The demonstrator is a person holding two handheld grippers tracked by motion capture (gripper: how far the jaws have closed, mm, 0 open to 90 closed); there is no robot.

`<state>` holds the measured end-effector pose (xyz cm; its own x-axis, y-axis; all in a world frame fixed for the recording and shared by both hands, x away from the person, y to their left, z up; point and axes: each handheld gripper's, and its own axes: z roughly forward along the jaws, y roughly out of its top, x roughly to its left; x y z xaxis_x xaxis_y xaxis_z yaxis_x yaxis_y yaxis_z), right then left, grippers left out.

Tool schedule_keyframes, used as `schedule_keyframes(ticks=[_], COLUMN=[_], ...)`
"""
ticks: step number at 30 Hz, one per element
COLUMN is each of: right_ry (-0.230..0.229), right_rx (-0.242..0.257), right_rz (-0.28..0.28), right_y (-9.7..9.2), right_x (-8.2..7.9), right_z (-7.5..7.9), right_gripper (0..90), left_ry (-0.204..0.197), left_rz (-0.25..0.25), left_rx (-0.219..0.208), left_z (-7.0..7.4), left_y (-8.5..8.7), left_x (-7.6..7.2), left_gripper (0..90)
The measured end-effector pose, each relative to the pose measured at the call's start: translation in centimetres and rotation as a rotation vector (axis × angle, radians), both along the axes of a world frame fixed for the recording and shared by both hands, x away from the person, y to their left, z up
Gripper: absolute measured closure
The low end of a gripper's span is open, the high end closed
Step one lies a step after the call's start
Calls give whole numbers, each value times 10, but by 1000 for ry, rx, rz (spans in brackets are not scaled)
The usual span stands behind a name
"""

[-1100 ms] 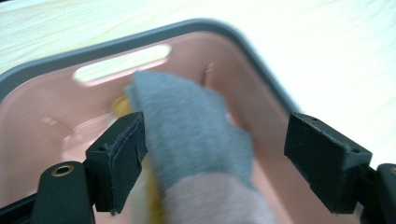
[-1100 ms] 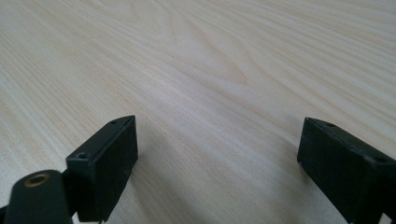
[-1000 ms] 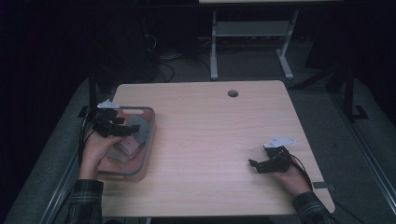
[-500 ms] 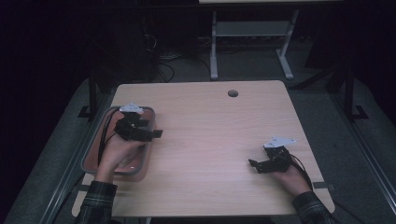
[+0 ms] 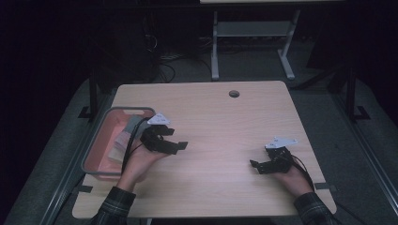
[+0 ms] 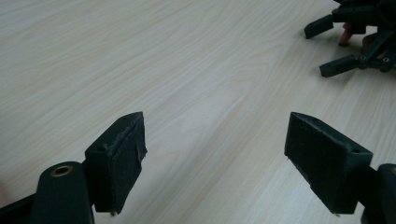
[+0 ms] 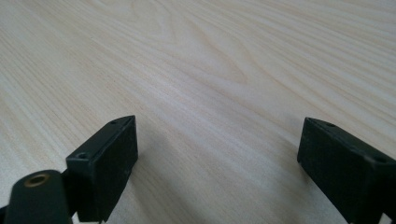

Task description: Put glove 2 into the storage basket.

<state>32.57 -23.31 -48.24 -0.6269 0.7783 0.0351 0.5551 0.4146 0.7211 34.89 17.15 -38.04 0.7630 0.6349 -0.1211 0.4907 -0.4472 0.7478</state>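
High view: both black claws, left point(image 5: 180, 146) and right point(image 5: 254, 165), gape empty over pale woodgrain table point(image 5: 225, 122); pink bin point(image 5: 101, 136) alongside.

Probably a dim lab: bare wooden table point(image 5: 220, 122), floor cables point(image 5: 162, 65), metal stand point(image 5: 253, 42).

The high view is dim. Only the pale wooden table top point(image 5: 225, 136) receives some light from above, and the floor and the background around it sink into near black. The picture there is a little soft and grainy, and colours look dull.

Both gripper views are much brighter, with even, soft light on the wood grain. The shadows under the black jaws are weak and have soft edges. The jaws near the lens are slightly blurred, and the far wood also loses sharpness. No strong glare is seen.
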Motion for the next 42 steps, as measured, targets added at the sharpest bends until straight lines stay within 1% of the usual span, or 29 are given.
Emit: schedule_keyframes(ticks=[1,2,3,4,6,8,9,10,13,14,15,16,17,19,20,21,22,23,24,25,26,28,29,30,31,32,34,36,42], right_ry=[0,0,0,0,0,0,0,0,0,0,0,0,0,1,1,1,0,0,0,0,0,-1,0,0,-1,-1,-1,-1,0], right_rx=[0,0,0,0,0,0,0,0,0,0,0,0,0,1,1,1,0,0,0,0,0,0,0,0,0,0,-1,0,0], right_rz=[0,0,0,0,1,1,1,1,1,1,1,2,2,1,1,1,2,2,2,2,2,2,2,2,2,2,2,2,0], right_y=[0,0,0,0,0,0,0,0,0,0,0,0,0,0,0,0,0,0,0,0,0,0,0,0,0,0,0,0,0], right_x=[0,0,0,0,0,0,0,0,0,0,0,0,0,0,0,0,0,0,0,0,0,0,0,0,0,0,0,0,0], right_z=[0,0,0,0,0,0,0,0,0,0,0,0,0,0,0,0,0,0,0,0,0,0,0,0,0,0,0,0,0], right_gripper=[118,118,118,118,118,118,118,118,118,118,118,118,118,118,118,118,117,117,117,118,118,118,118,118,118,118,118,117,117], left_ry=[-5,-5,-4,-7,-8,-11,-11,-11,-3,-1,-1,2,2,9,5,5,2,2,-7,-7,-4,-4,-4,-14,-27,-32,-54,-65,-68], left_rz=[-9,-9,-13,-23,-33,-52,-52,-58,-83,-90,-90,-103,-103,-114,-124,-124,-133,-133,-144,-144,-154,-159,-166,-167,-166,-167,-180,-191,-193], left_rx=[3,3,2,11,15,29,29,33,61,68,68,84,84,96,111,111,142,142,159,159,166,173,181,186,168,161,132,113,109], left_z=[-3,-3,-6,-9,-17,-25,-25,-29,-42,-50,-50,-55,-55,-63,-68,-68,-74,-74,-78,-78,-83,-86,-88,-90,-92,-93,-96,-98,-98], left_y=[-5,-5,-10,-14,-23,-29,-29,-32,-40,-44,-44,-47,-47,-53,-57,-57,-62,-62,-65,-65,-68,-69,-70,-71,-71,-71,-70,-69,-68], left_x=[-1,-1,-3,-4,-8,-11,-11,-12,-14,-15,-15,-16,-16,-17,-18,-18,-18,-18,-19,-19,-21,-21,-21,-21,-21,-21,-22,-22,-21], left_gripper=[200,200,200,200,200,200,200,200,199,199,199,199,198,181,179,176,167,162,158,158,157,154,135,135,126,126,124,123,123])
